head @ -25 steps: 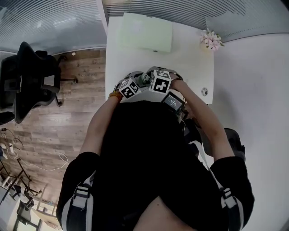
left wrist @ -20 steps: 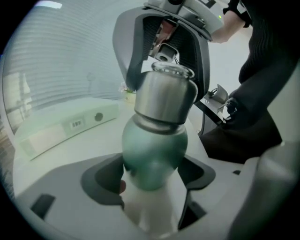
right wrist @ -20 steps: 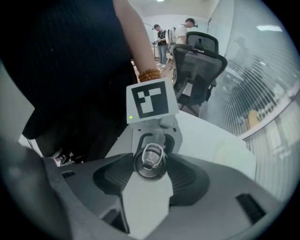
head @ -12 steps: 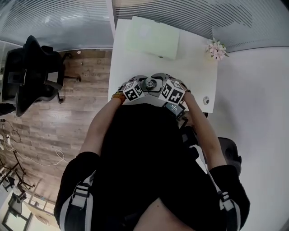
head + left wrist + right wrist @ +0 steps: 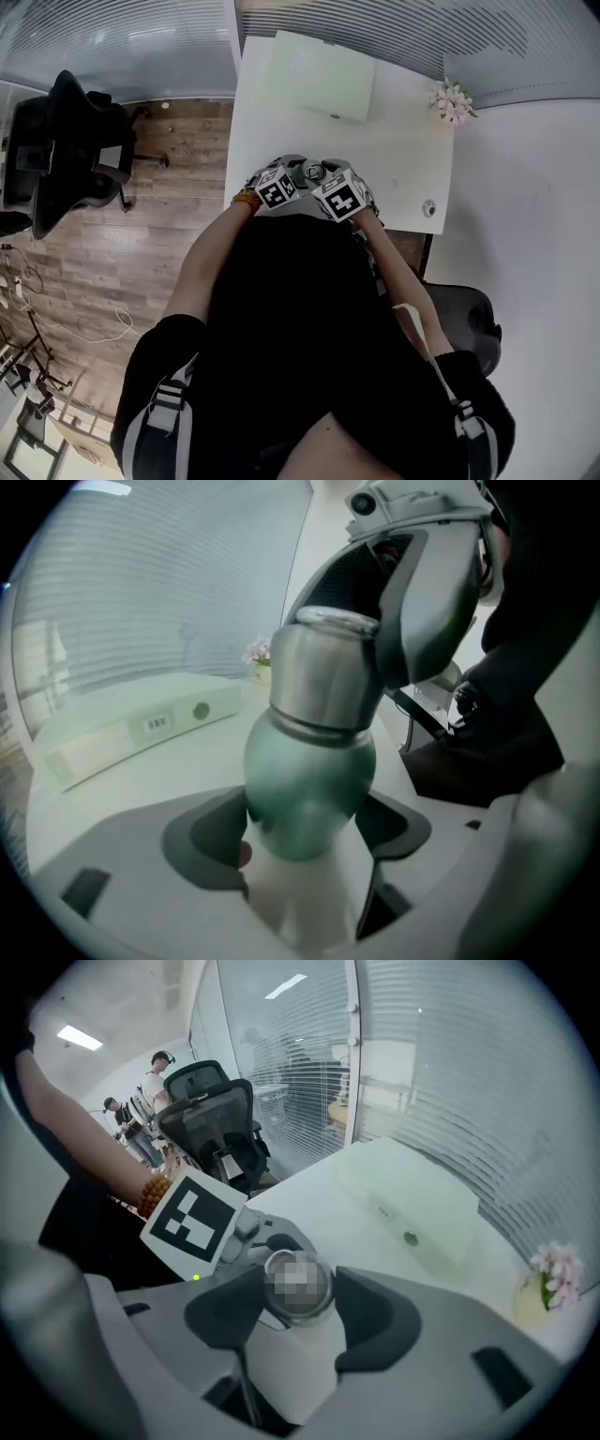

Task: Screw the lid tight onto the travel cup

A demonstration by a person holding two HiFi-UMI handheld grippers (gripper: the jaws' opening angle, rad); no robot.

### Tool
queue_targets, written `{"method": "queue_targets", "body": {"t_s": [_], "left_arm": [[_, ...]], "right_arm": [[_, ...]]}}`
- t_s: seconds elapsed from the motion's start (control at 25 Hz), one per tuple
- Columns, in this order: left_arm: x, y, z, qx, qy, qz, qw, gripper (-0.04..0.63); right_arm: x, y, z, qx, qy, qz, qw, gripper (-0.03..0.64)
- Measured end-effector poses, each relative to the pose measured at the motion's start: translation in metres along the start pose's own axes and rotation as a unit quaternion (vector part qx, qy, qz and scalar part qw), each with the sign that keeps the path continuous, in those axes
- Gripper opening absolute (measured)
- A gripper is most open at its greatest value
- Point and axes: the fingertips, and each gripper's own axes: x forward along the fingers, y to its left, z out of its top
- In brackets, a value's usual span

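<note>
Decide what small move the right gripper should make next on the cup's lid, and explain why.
Probably a tightening twist of the lid once the grip firms. The right gripper has its fingers closing with the lid between them, and the left gripper clamps the travel cup steady.

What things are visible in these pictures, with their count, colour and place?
white table: one, white, centre of the head view.
pale green flat box: one, pale green, table's far end.
small pot of pink flowers: one, pink, table's far right corner.
black office chair: one, black, on the floor, left.
green travel cup: one, green, between the left gripper's jaws.
round steel lid: one, silver, on the cup's top.
left gripper: one, grey, shut on the cup.
right gripper: one, grey, jaws closing, pads on the lid.
</note>
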Motion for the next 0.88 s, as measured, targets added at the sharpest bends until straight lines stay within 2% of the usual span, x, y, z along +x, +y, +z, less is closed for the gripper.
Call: {"method": "queue_targets", "body": {"t_s": [0.16, 0.24, 0.28, 0.32, 0.36, 0.44, 0.48, 0.52, 0.56, 0.6, 0.64, 0.68, 0.72, 0.8, 0.88], "left_arm": [[0.001, 0.0, 0.0, -0.001, 0.002, -0.001, 1.0, 0.364], [0.001, 0.001, -0.001, 0.0, 0.004, -0.002, 1.0, 0.364], [0.001, 0.001, -0.002, 0.0, 0.005, -0.003, 1.0, 0.364], [0.001, 0.001, -0.002, 0.001, 0.006, -0.004, 1.0, 0.364], [0.001, 0.001, -0.002, 0.002, 0.007, -0.005, 1.0, 0.364], [0.002, 0.001, -0.002, 0.002, 0.01, -0.007, 0.9999, 0.364], [0.003, 0.0, -0.002, 0.002, 0.012, -0.007, 0.9999, 0.364], [0.003, 0.0, -0.001, 0.002, 0.013, -0.008, 0.9999, 0.364], [0.003, 0.0, -0.001, 0.002, 0.016, -0.008, 0.9998, 0.364], [0.003, 0.0, -0.001, 0.002, 0.018, -0.008, 0.9998, 0.364], [0.003, 0.0, -0.002, 0.002, 0.021, -0.008, 0.9998, 0.364], [0.003, 0.0, -0.002, 0.001, 0.023, -0.008, 0.9997, 0.364], [0.003, -0.001, -0.002, 0.0, 0.024, -0.008, 0.9997, 0.364], [0.004, -0.002, -0.001, 0.0, 0.022, -0.007, 0.9997, 0.364], [0.003, 0.0, -0.001, 0.001, 0.017, -0.007, 0.9998, 0.364]], "right_arm": [[0.001, 0.004, -0.001, -0.087, 0.017, 0.028, 0.996, 0.232], [0.002, 0.007, -0.001, -0.148, 0.029, 0.061, 0.987, 0.232], [0.002, 0.009, -0.001, -0.191, 0.034, 0.08, 0.978, 0.232], [0.002, 0.011, -0.002, -0.245, 0.038, 0.1, 0.964, 0.232], [0.001, 0.013, -0.004, -0.308, 0.042, 0.119, 0.943, 0.232], [0.0, 0.017, -0.01, -0.432, 0.05, 0.153, 0.887, 0.23], [0.0, 0.018, -0.013, -0.478, 0.058, 0.165, 0.861, 0.23], [0.0, 0.019, -0.014, -0.509, 0.069, 0.175, 0.84, 0.23], [0.0, 0.019, -0.016, -0.527, 0.079, 0.182, 0.827, 0.232], [0.0, 0.019, -0.016, -0.534, 0.084, 0.185, 0.821, 0.232], [0.001, 0.019, -0.015, -0.532, 0.083, 0.186, 0.822, 0.233], [0.0, 0.019, -0.015, -0.52, 0.074, 0.184, 0.831, 0.236], [-0.002, 0.018, -0.013, -0.496, 0.055, 0.179, 0.847, 0.243], [-0.014, 0.013, 0.0, -0.412, -0.01, 0.163, 0.897, 0.291], [-0.032, 0.009, 0.02, -0.298, -0.089, 0.133, 0.941, 0.296]]}}
